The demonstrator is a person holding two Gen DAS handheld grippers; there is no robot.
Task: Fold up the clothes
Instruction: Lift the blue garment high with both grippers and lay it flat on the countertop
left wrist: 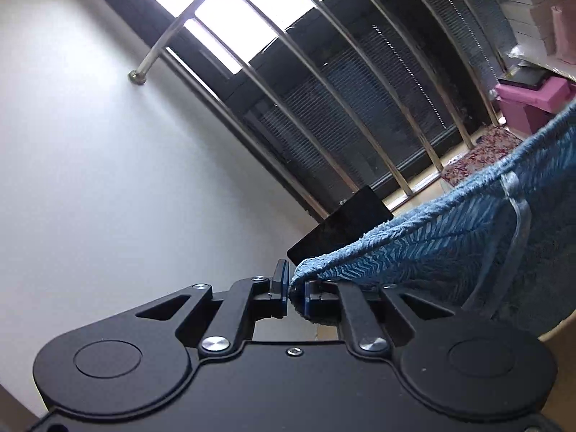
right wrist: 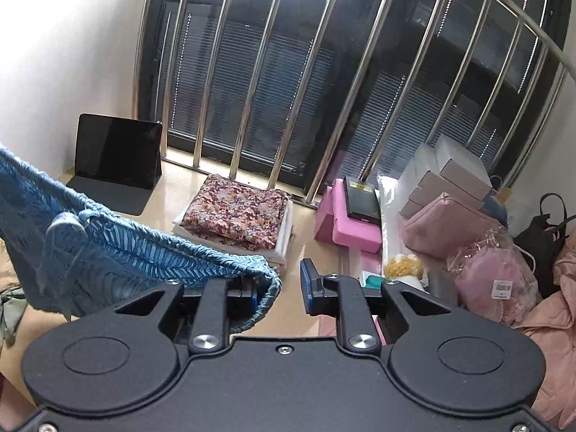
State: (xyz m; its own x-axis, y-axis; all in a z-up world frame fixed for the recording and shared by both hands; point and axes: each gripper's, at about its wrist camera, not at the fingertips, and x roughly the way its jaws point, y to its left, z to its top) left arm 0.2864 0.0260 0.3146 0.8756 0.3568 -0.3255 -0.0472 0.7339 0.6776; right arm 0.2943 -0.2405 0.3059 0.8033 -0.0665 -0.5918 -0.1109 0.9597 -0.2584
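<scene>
While ribbed blue knit (left wrist: 450, 230) sags — left gripper (left wrist: 296, 293) pinches.

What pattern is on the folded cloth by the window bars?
Red-and-cream floral print, clearest in the right wrist view.

Your blue garment (left wrist: 450, 237) is a rough, ribbed knit cloth with a fuzzy edge. Both grippers, left (left wrist: 296, 293) and right (right wrist: 280, 289), are matt black plastic with shiny metal screws. At twelve o'clock stand glossy steel bars (right wrist: 252, 82); the folded floral cloth (right wrist: 237, 212) looks smooth.
</scene>
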